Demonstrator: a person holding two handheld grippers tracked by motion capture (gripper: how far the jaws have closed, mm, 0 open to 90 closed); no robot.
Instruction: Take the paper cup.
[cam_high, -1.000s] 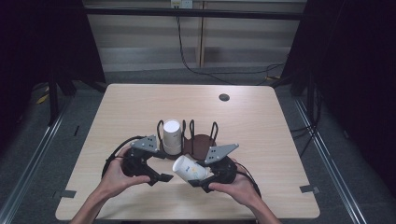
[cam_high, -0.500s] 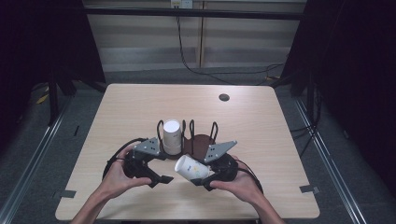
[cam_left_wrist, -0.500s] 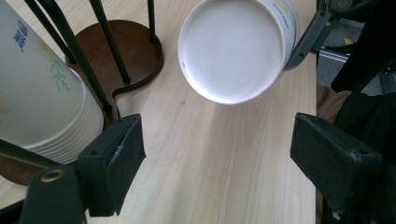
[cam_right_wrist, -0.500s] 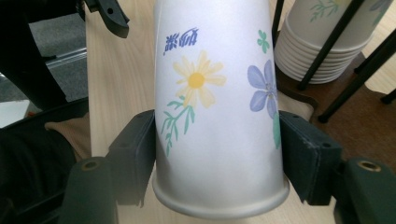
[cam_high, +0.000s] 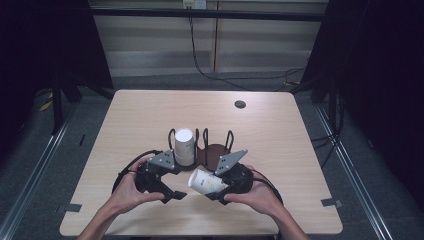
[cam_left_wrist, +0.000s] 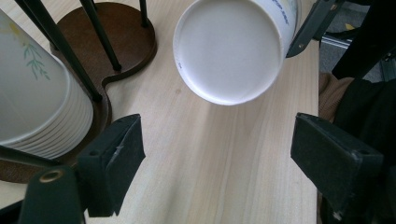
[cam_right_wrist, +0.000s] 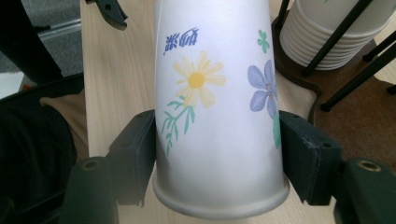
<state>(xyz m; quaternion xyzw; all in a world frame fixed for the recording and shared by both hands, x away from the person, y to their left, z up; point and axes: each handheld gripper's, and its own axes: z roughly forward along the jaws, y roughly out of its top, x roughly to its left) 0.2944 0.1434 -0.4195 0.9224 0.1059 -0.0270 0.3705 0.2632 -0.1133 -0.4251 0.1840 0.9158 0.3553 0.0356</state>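
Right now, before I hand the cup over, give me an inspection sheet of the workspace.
Surface: light wood table, dry and bare apart from the items below.
Job's things: flowered paper cup held tilted above the table; stack of cups upside down in the dark wooden rack, whose other bay is empty.
Clutter: small dark round spot near the table's far edge.
Grippers: right hand-held gripper shut on the paper cup near its rim; left hand-held gripper open, the cup's base ahead of it.
Cables: black cable looped beside the left hand; more on the floor behind.
Surroundings: dark curtains, grey floor.
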